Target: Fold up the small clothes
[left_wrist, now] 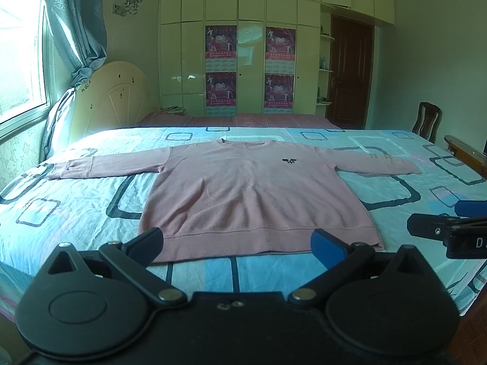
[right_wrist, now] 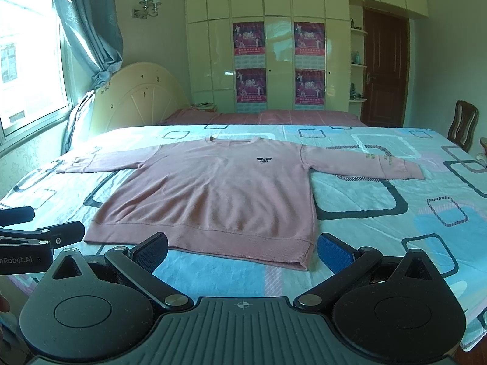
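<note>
1. A pink long-sleeved sweater (left_wrist: 243, 194) lies flat and face up on the bed, unfolded. Both sleeves are spread out to the sides, the round neckline points toward the far wall, and the ribbed hem lies nearest the cameras. A small dark emblem (left_wrist: 289, 161) marks the chest; faint lettering runs along the sleeve on the right of the views.
2. The bed is covered by a light blue sheet (left_wrist: 76, 206) printed with dark rounded rectangles and pale pink patches.
3. Beyond it stand a cream headboard (left_wrist: 118, 97), a cream wardrobe (left_wrist: 182, 60) bearing four posters, a brown door (left_wrist: 350, 73), a wooden chair (left_wrist: 426, 120), and a window with a grey-blue curtain (left_wrist: 76, 24).
4. The left gripper (left_wrist: 240, 243) hovers just before the hem, its fingers spread wide and holding nothing; in its own view the tips overlap the hem's edge, and contact cannot be judged.
5. The right gripper (right_wrist: 242, 251) hovers near the hem's right corner, fingers likewise spread wide and empty.
</note>
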Demonstrator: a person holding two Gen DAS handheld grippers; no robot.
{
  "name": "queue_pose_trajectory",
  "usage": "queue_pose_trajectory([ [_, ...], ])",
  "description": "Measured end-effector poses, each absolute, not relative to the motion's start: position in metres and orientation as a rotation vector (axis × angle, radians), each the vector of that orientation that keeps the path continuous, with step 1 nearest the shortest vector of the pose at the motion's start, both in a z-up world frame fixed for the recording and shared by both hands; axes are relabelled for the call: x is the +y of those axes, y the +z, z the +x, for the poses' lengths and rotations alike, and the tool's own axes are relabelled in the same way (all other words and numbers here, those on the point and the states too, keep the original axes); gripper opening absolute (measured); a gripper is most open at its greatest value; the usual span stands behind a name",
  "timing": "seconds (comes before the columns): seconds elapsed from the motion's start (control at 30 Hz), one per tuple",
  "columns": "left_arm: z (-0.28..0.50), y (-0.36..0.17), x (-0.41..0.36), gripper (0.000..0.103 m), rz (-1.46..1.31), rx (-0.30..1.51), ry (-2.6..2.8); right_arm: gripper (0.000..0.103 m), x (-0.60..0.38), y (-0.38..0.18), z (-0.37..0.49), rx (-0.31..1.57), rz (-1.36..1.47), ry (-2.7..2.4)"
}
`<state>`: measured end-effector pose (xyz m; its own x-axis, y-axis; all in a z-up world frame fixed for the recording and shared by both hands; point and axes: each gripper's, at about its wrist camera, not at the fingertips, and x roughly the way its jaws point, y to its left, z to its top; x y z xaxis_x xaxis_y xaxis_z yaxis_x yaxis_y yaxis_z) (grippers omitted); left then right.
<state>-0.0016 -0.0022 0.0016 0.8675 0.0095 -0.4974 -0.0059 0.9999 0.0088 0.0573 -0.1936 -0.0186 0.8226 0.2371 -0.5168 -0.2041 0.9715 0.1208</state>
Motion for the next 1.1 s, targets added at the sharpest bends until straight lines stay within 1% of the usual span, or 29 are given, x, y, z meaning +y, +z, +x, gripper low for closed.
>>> queue_pose_trajectory([
  [1.1, 0.005, -0.005, -0.005, 0.102, 0.024, 0.546, 0.039, 0.103, -0.194, -0.027, 0.07, 0.591, 0.063, 0.246],
])
